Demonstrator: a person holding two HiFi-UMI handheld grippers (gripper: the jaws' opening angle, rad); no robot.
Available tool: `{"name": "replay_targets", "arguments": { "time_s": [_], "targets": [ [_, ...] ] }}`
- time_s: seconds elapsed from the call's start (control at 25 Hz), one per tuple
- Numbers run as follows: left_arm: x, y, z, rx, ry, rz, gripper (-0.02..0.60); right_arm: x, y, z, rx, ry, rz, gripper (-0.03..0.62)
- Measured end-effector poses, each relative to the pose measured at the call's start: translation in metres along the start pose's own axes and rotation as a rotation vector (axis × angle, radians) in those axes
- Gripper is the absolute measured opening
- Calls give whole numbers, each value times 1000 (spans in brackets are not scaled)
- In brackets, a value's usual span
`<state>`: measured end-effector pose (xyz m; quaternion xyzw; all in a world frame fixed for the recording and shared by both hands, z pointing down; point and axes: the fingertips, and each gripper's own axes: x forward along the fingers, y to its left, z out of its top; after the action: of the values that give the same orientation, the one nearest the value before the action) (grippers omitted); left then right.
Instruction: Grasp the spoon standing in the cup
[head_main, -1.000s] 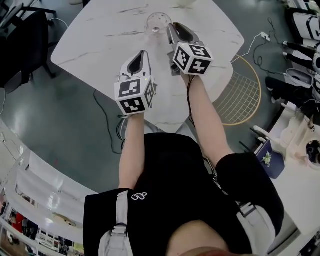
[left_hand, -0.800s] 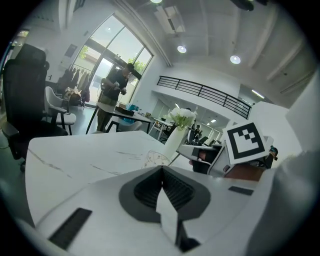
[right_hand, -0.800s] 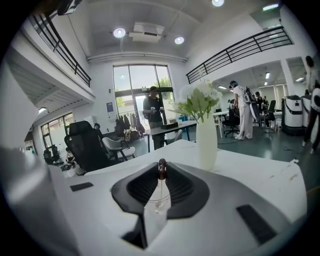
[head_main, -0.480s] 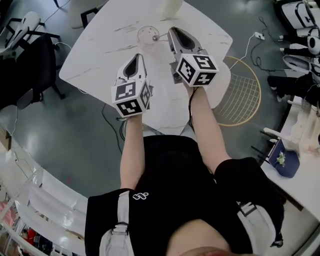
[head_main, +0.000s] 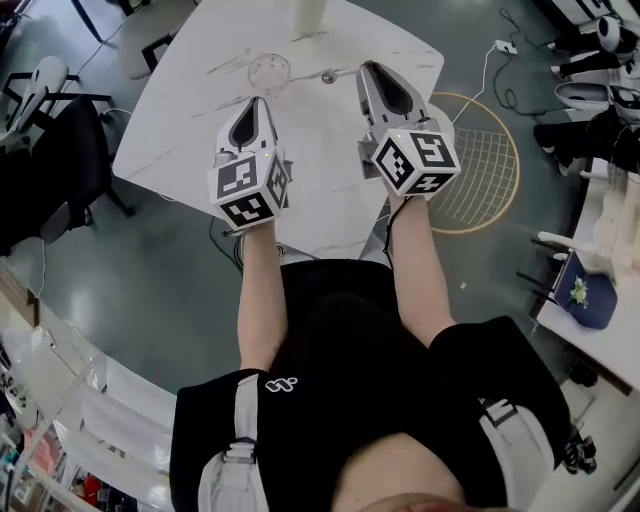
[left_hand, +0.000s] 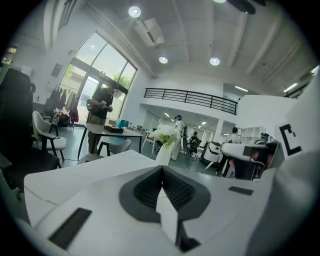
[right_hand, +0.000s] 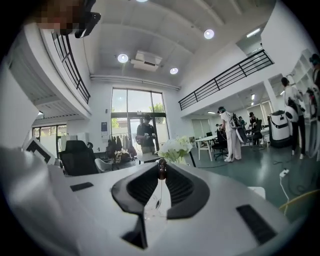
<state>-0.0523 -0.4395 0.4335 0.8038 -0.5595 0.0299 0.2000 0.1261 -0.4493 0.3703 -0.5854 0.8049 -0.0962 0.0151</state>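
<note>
**A:** Item one, largest: table, white marble top. How far along is the task?

**B:** Grasp made, by my reading. Item two, right gripper: fingers clamped on the spoon, pads pinching it at its dark knob, thin stem hanging below between the jaws. Item three, left gripper: fingers together, nothing between them, at 9 o'clock of the right one.

**A:** Item four, cup?

**B:** Clear glass, standing on the table at 12 o'clock of the left gripper. It looks empty from above, and the spoon seems to be out of it, though clear glass makes that hard to swear to. Left to do, as I judge it: only hold the grip.

**A:** What does each view show that the others lack?

**B:** Right gripper view: the only one showing the grip and the spoon's stem. Head view: the only one showing the cup, both grippers and their spacing. There the spoon is a small round speck at 9 o'clock of the right gripper's tip, between tip and cup, apart from the cup. Left gripper view: neither cup nor spoon, only closed pads and a vase of white flowers beyond
</note>
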Motion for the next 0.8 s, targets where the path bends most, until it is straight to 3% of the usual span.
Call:
{"name": "replay_targets", "arguments": {
  "time_s": [0.36, 0.8],
  "targets": [
    [4, -13, -5, 30, 18, -17, 12, -21, -22, -26, -22, 62, -41, 51],
    [6, -18, -8, 25, 25, -39, 12, -20, -15, -29, -44, 82, -32, 51]
  ]
}}
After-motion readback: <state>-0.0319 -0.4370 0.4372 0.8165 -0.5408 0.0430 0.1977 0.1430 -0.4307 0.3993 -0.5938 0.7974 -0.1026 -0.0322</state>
